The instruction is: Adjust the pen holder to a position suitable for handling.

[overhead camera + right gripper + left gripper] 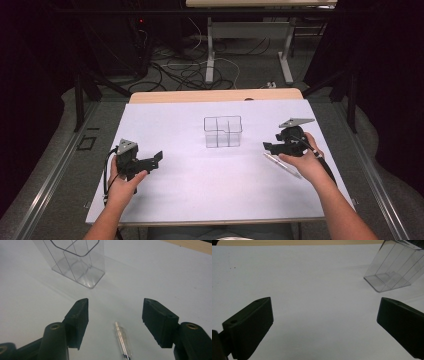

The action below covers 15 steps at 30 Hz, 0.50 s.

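Clear plastic pen [122, 341] lies on the white worktop [200, 175] between the right gripper [115, 312]'s open fingers; lower squarely, then close. The left gripper [324, 320] waits open-fingered near the organiser [223, 131].

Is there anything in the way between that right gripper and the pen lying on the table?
Nothing visible. The right gripper has its jaws open, and the pen lies flat on the white table between and under them, with bare surface around it. The clear box stands farther off, well apart from the pen.

One pen [283, 164], one clear organizer [223, 131]
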Available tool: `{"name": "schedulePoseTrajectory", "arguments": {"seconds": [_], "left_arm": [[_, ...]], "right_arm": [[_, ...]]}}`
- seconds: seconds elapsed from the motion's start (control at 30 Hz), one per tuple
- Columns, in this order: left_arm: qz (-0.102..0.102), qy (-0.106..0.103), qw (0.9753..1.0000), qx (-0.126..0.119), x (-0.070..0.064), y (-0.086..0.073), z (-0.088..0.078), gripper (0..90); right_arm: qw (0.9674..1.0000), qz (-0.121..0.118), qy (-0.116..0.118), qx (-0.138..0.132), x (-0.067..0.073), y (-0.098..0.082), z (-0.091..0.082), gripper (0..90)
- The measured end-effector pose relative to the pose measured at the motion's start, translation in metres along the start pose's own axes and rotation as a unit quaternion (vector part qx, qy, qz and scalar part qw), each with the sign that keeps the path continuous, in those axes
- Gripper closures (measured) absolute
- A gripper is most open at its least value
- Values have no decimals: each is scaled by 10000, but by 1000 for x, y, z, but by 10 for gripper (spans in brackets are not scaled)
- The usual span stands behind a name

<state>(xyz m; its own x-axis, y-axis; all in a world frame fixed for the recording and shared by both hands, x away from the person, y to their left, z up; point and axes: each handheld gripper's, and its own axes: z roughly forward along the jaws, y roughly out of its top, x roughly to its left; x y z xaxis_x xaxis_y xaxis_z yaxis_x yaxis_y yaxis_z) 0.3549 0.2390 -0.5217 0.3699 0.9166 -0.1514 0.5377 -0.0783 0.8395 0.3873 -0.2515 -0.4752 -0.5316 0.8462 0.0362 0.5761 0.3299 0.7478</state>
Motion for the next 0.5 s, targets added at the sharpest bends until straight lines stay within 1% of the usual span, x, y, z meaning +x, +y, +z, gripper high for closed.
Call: {"name": "schedulePoseTrajectory", "arguments": {"seconds": [0.03, 0.1, 0.13, 0.2, 0.23, 0.27, 0.3, 0.37, 0.4, 0.47, 0.5], "left_arm": [[1, -2, 10000, -6, 0, 0, 0, 7], [2, -3, 10000, -7, 0, 0, 0, 7], [6, -4, 10000, -4, -1, 0, 0, 7], [-5, -5, 10000, -16, -1, 0, 0, 7], [14, -9, 10000, -2, 0, 0, 0, 7], [0, -8, 10000, -14, 0, 0, 0, 7], [20, -5, 10000, 3, 0, 0, 0, 7], [15, -3, 10000, -12, 1, 0, 0, 7], [31, 8, 10000, -14, 1, 0, 0, 7], [28, 19, 10000, -37, 1, 0, -1, 7], [47, 18, 10000, -32, 2, 1, -1, 7]], "right_arm": [[10000, -20, -17, 22, 1, -1, -1, 358], [9997, -106, -167, 114, 1, -3, -4, 341], [9993, -185, -295, 151, 0, -4, -6, 338], [9988, -276, -349, 215, -2, -7, -7, 338], [9989, -268, -259, 283, -3, -9, -8, 338], [9988, -269, -254, 310, -5, -11, -7, 338], [9990, -229, -198, 328, -6, -14, -7, 338], [9993, -146, -232, 262, -9, -17, -7, 337], [9995, -128, -216, 216, -11, -20, -7, 320], [9998, -8, -111, 152, -15, -24, -6, 263], [9998, 27, -72, 163, -17, -25, -5, 244]]}}
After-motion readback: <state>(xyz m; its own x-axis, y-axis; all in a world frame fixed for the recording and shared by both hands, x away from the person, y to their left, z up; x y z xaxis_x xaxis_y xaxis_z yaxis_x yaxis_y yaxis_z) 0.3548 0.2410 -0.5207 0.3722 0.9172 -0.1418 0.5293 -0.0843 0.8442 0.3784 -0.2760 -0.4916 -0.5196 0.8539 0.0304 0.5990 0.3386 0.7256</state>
